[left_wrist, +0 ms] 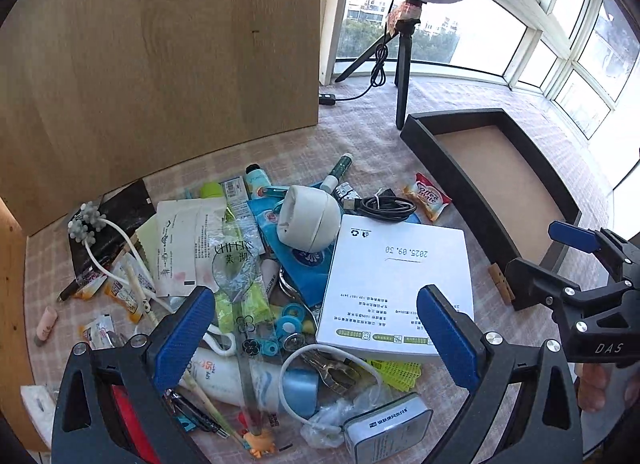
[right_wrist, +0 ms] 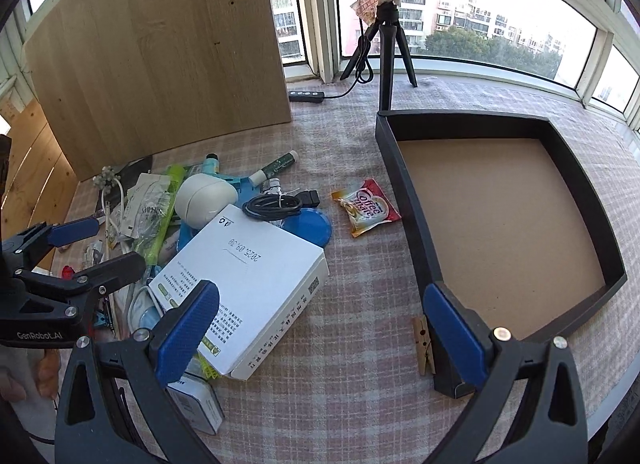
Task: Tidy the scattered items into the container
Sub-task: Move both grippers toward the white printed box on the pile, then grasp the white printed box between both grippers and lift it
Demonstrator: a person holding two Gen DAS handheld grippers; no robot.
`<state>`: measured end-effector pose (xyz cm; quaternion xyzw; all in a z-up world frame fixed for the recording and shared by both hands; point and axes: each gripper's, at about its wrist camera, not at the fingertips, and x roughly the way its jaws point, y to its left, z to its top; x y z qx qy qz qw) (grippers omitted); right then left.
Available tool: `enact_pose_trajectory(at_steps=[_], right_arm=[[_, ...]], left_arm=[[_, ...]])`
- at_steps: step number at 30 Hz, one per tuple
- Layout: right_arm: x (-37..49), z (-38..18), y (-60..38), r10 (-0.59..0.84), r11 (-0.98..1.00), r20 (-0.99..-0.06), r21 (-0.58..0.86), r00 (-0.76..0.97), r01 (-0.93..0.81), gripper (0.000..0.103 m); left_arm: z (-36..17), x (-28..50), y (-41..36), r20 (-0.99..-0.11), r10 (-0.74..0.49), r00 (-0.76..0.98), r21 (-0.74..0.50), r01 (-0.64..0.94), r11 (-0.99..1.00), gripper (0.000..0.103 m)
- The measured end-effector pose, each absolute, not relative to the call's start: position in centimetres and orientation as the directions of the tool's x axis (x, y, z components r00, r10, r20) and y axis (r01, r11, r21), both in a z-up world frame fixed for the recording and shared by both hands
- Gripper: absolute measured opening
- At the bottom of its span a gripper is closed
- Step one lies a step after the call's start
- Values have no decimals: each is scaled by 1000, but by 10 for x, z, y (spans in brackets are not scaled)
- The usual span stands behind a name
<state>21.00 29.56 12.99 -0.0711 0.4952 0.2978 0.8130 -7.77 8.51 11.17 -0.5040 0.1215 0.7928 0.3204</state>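
A heap of small items lies on the checked cloth. A white box (left_wrist: 396,284) (right_wrist: 248,284) lies on top of it, with a white round device (left_wrist: 308,218) (right_wrist: 204,200), a black coiled cable (left_wrist: 384,206) (right_wrist: 272,206) and a Coffee-mate sachet (left_wrist: 427,195) (right_wrist: 366,210) near it. The black tray (left_wrist: 460,176) (right_wrist: 412,204) with a brown floor stands to the right, with nothing in it. My left gripper (left_wrist: 316,340) is open over the heap, holding nothing. My right gripper (right_wrist: 320,328) is open above bare cloth between the white box and the tray, holding nothing.
A wooden panel (left_wrist: 160,64) (right_wrist: 160,56) stands behind the heap. A ring light on a tripod (left_wrist: 402,64) (right_wrist: 386,44) stands at the back, its cable on the cloth. A wooden clothespin (left_wrist: 502,284) (right_wrist: 424,346) lies by the tray's near corner. A metal tin (left_wrist: 388,426) sits at the heap's front.
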Motion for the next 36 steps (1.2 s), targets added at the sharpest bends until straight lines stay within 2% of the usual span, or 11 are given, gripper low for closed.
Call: enact_pose_trajectory(at_steps=[4,9,14,17,18,22,26,28,34,36], right_arm=[[216,111,302,416,816,-870,229,264,-531,101],[222,92,305,425,821,-886,292,185,-491,92],[227,77,308,469,808,-878,382,97,-449,74],[228,75,310,495,798,-866,420,71,-431,65],[227,75,310,499,795,-865,430,59,-429,58],[225,76,314,523,782,-852,465,30,-416,47],[226,77,316,519,788,-855,467,25,-401,45],[227,74,310,520,803,-854,476,29,-358,51],[228,69,307,566,780,-825,535,0,-324,49],[225,74,310,551,790,-835,513,21,-336,49]], left_arm=[[95,-83,100,-899,379,-220,-152,-655,-740,101],[78,-88,108,-914,374,-156,-188,-656,-731,98],[64,-90,111,-919,389,-71,-255,-646,-720,87],[58,-84,112,-906,424,-9,-321,-639,-699,72],[58,-82,112,-902,432,1,-334,-636,-695,66],[61,-80,112,-899,437,-9,-335,-628,-703,62],[62,-80,111,-898,441,-9,-340,-623,-705,60],[61,-78,110,-894,448,-1,-351,-620,-701,61],[62,-70,106,-885,465,8,-373,-609,-700,59],[66,-65,104,-881,472,5,-382,-596,-706,59]])
